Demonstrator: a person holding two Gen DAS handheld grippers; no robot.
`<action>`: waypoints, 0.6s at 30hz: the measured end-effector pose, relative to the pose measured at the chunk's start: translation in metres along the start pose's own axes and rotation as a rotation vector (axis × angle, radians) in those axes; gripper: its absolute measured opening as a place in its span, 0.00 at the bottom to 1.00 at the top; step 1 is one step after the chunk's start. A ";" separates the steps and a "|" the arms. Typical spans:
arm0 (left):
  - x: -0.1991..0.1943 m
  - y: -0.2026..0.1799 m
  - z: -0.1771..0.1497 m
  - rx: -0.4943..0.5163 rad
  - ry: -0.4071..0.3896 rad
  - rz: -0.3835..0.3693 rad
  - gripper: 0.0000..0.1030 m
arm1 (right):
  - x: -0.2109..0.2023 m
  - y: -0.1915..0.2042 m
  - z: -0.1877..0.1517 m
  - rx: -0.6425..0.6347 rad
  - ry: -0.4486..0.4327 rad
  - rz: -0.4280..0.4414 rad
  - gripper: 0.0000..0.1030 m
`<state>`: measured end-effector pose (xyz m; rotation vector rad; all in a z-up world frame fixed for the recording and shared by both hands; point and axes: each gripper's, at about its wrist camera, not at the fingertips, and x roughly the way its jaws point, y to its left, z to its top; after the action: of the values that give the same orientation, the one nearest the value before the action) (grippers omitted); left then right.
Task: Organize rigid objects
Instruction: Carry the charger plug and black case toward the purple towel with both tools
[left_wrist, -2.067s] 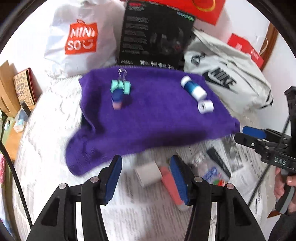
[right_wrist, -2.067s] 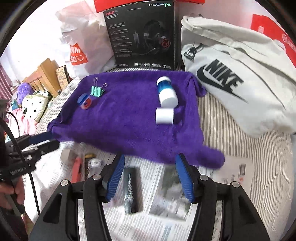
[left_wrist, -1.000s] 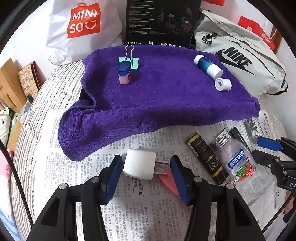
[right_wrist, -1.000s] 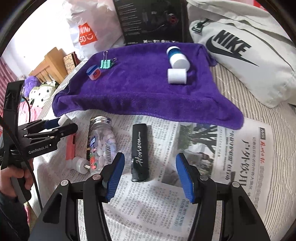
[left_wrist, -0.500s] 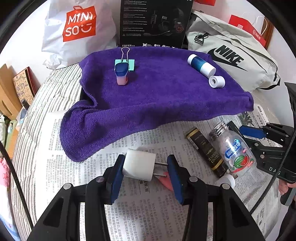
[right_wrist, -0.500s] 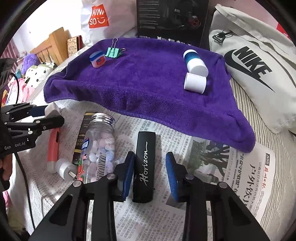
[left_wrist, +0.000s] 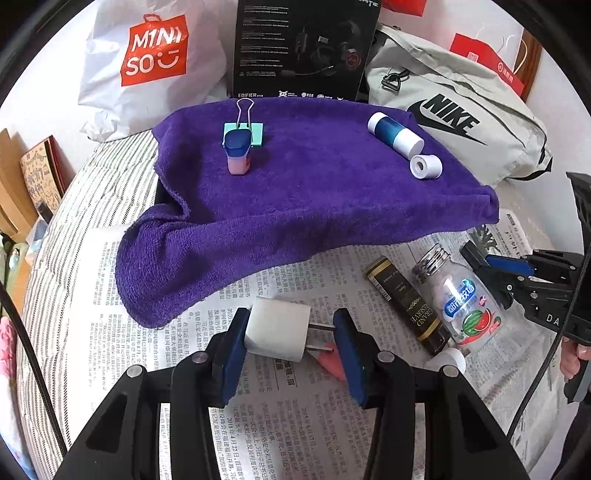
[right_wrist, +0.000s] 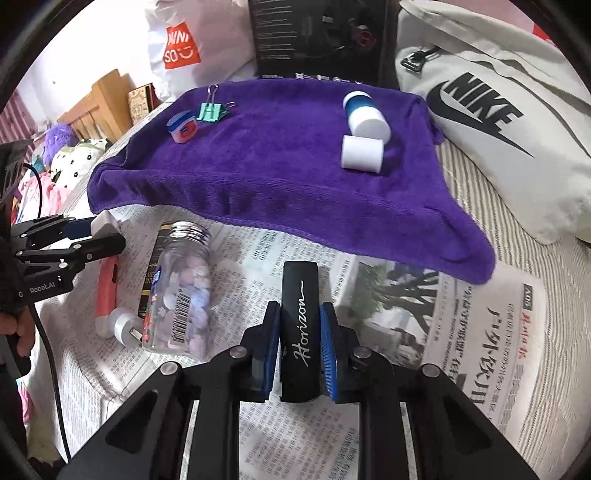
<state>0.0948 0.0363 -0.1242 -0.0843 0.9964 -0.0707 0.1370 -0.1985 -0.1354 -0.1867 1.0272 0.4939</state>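
Your left gripper (left_wrist: 291, 338) has its jaws around the white plug adapter (left_wrist: 277, 329), which lies crosswise between them on the newspaper (left_wrist: 155, 295): the blunt white body presses the near-left pad, the two metal prongs point at the right pad, and the upper prong looks to touch it, though you cannot tell from here whether the squeeze is firm. So the adapter's long axis runs from pad to pad, and any further closing bears on the prong tips, which may skid. Your right gripper (right_wrist: 299, 345) has its jaws closed on the black Horizon case (right_wrist: 298, 325), whose long axis runs straight ahead out of the jaws toward the purple towel (right_wrist: 280, 177); the pads clamp its long flanks near the rear end, so most of its length sticks out forward. The towel lies directly ahead of both sets of jaws, and it carries the blue-and-white tube (right_wrist: 364, 112), the white cap (right_wrist: 362, 153), the green binder clip (right_wrist: 210, 110) and the small blue-lidded tub (right_wrist: 183, 127). Judging by that, a forward carry is what comes next. Left of the right jaws lie the candy bottle (right_wrist: 183, 288) and the pink pen (right_wrist: 106, 291), untouched.
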 end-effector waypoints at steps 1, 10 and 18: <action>0.000 0.001 0.000 -0.004 -0.003 -0.003 0.43 | 0.000 -0.001 0.000 0.007 0.002 0.004 0.21; 0.002 -0.001 -0.003 0.031 -0.015 0.009 0.43 | 0.006 0.004 0.001 -0.017 0.012 -0.025 0.21; 0.000 0.001 -0.006 0.033 -0.025 -0.004 0.43 | 0.009 0.004 0.005 -0.010 0.012 -0.021 0.22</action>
<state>0.0902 0.0369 -0.1273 -0.0563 0.9695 -0.0894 0.1427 -0.1907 -0.1401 -0.2098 1.0333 0.4794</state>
